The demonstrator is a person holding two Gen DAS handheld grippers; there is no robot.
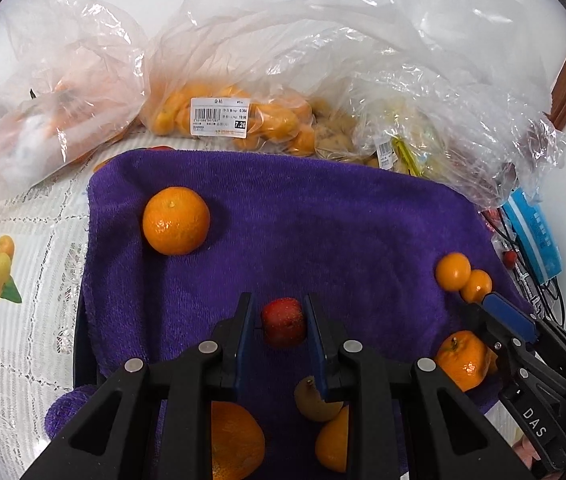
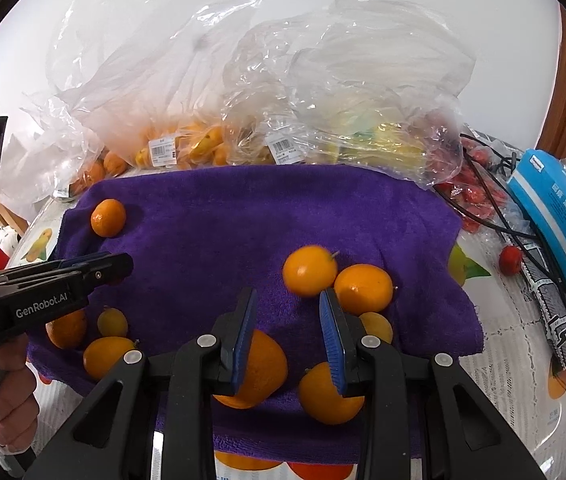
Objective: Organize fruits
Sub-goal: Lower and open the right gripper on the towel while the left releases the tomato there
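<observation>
The left gripper point(image 1: 277, 320) has its blue-padded jaws set close on either side of a small red fruit point(image 1: 283, 322), which sits between them on the purple towel point(image 1: 323, 220); the pads look to be touching the fruit's sides, though the wrist view does not make the contact certain. Just behind the right finger lies a small brownish-yellow fruit point(image 1: 315, 400), with an orange point(image 1: 333, 444) below it and a larger orange point(image 1: 235, 440) under the left finger. Farther out on the towel, a big mandarin point(image 1: 175, 221) rests near the left edge, and a pair of small oranges point(image 1: 463, 276) touch each other at the right. The right gripper point(image 2: 289, 316) hovers over the towel with its jaws parted and nothing between them; an orange point(image 2: 261, 368) lies under its left finger and another orange point(image 2: 329, 400) under its right. Just ahead of its right finger, two round oranges point(image 2: 337, 280) sit side by side, with a smaller yellow fruit point(image 2: 377, 326) beside them. Beyond the towel's far edge, clear plastic bags point(image 1: 243, 80) hold more oranges, one with a price label point(image 1: 219, 117). A blue packet point(image 2: 559, 216) and black cables point(image 2: 495, 216) lie on the table to the right.
</observation>
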